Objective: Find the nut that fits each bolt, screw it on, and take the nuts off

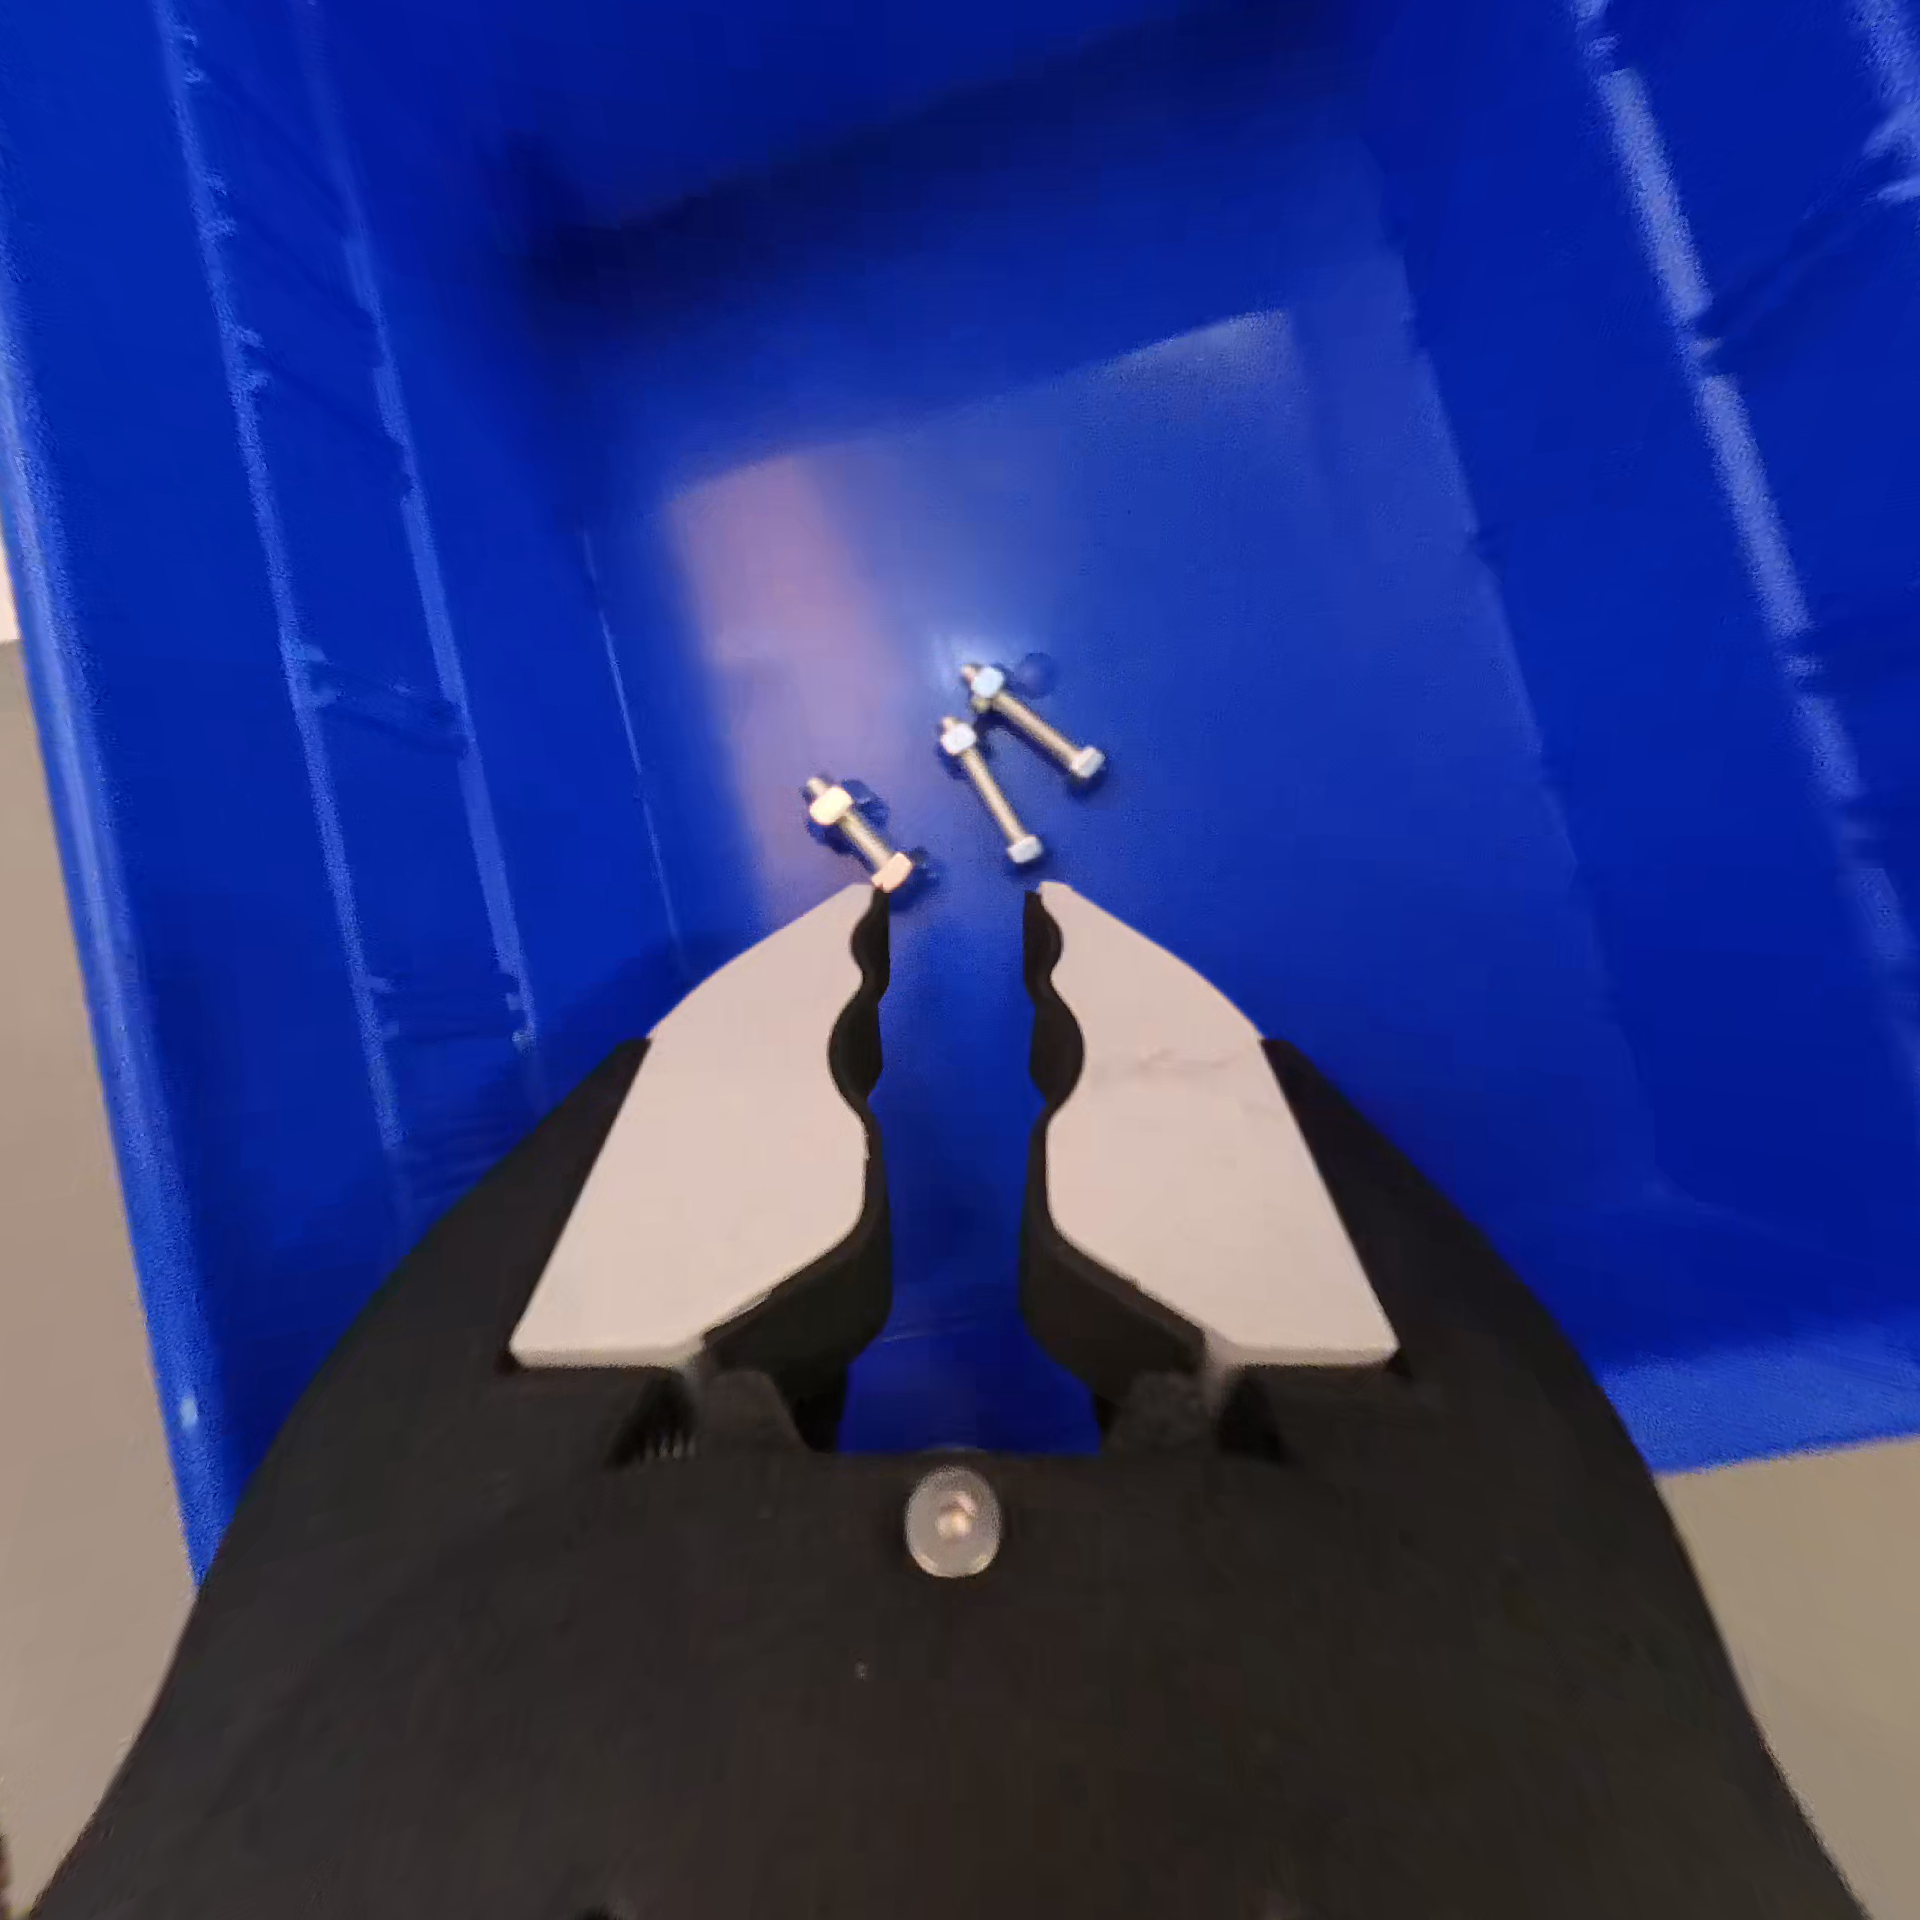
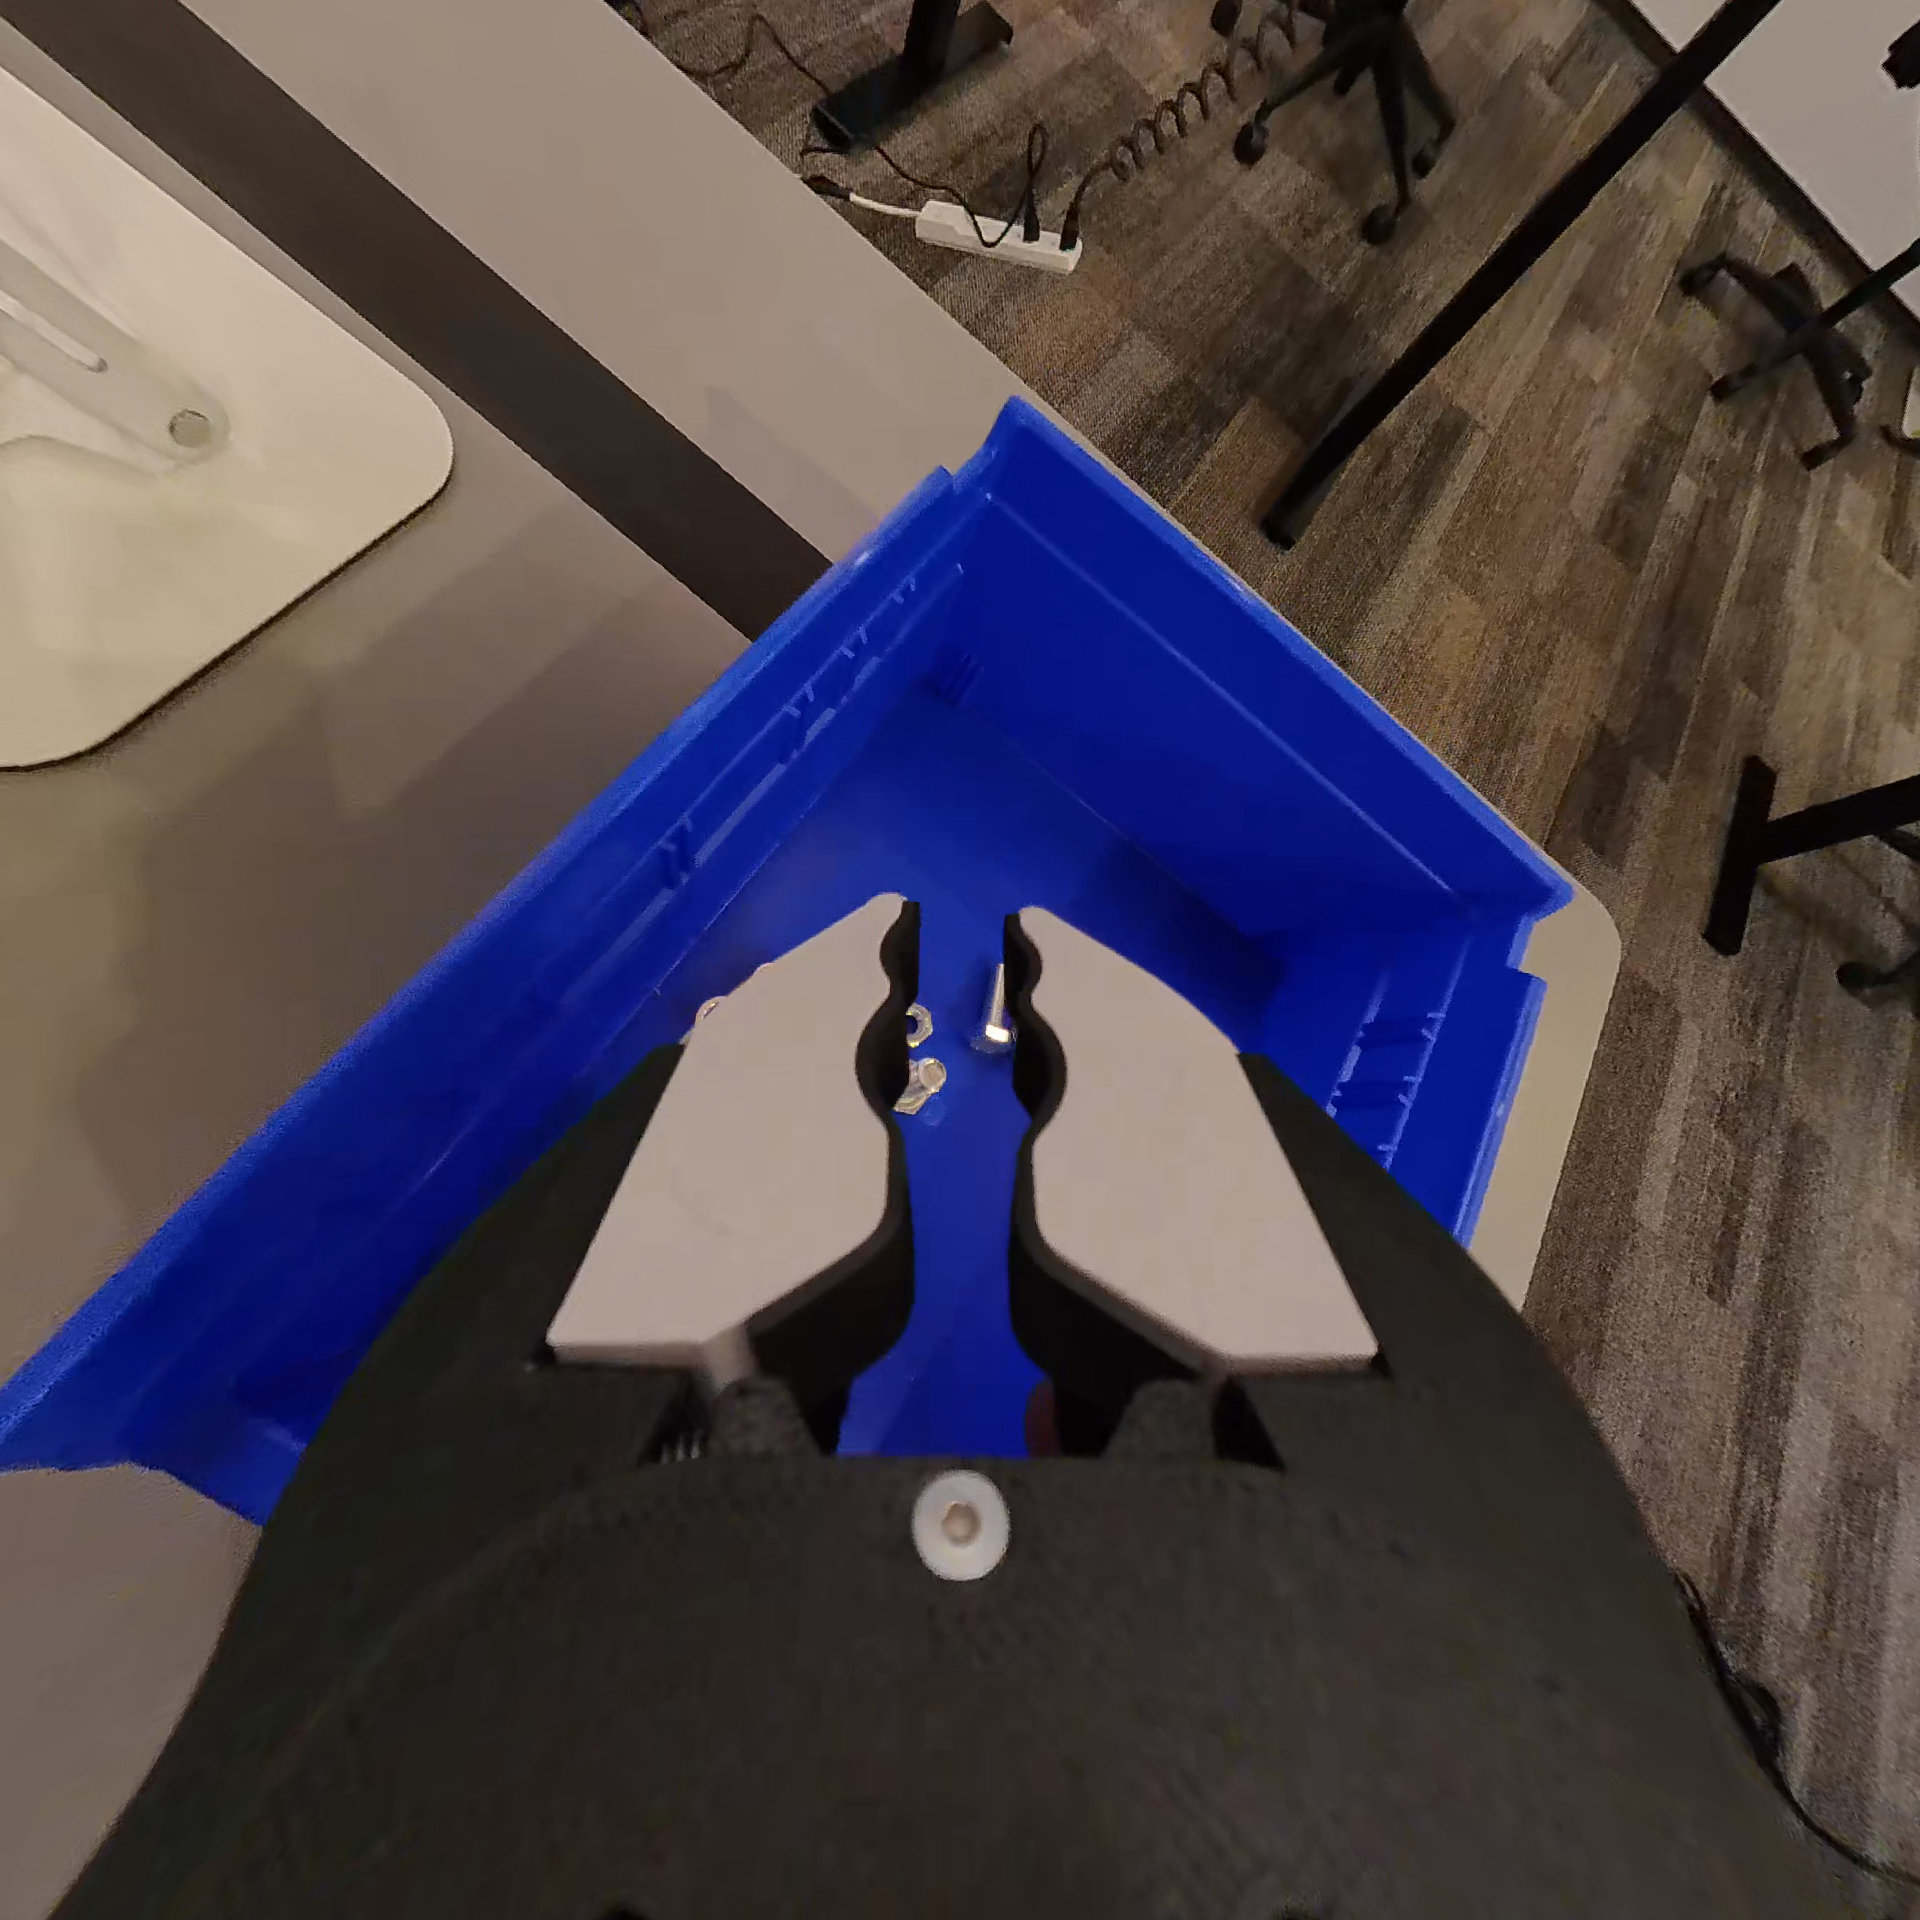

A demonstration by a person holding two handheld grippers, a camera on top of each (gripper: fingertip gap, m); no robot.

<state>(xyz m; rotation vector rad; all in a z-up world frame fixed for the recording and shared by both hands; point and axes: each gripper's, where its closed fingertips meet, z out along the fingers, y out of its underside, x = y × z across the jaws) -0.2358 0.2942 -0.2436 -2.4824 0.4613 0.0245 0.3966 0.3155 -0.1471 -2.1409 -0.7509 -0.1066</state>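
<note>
Nearest our lens sat the black body of the left gripper (image 1: 956, 894), its grey fingers (image 1: 748, 1132) parted with nothing between them. Just beyond its tips we saw three bolts, each with a nut on it, lying on the floor of a blue bin (image 1: 1351, 727): one bolt (image 1: 857, 834) by the left fingertip, two more (image 1: 987, 792) (image 1: 1034, 724) a little farther in.

Our right gripper (image 2: 961, 914) also stood open and bare, poised over a blue bin (image 2: 1195, 675). Below its gap we saw a loose bolt (image 2: 992, 1013) and a couple of loose nuts (image 2: 920, 1049) on the bin floor, apart from the pads.

That bin rested at the corner of a grey table (image 2: 312, 935), near a white rounded stand base (image 2: 208, 520). Past the table edge we saw patterned brown carpet (image 2: 1351, 364), a white power strip (image 2: 997, 237) with cables, black desk legs (image 2: 1455, 343) and chair bases (image 2: 1351, 104).
</note>
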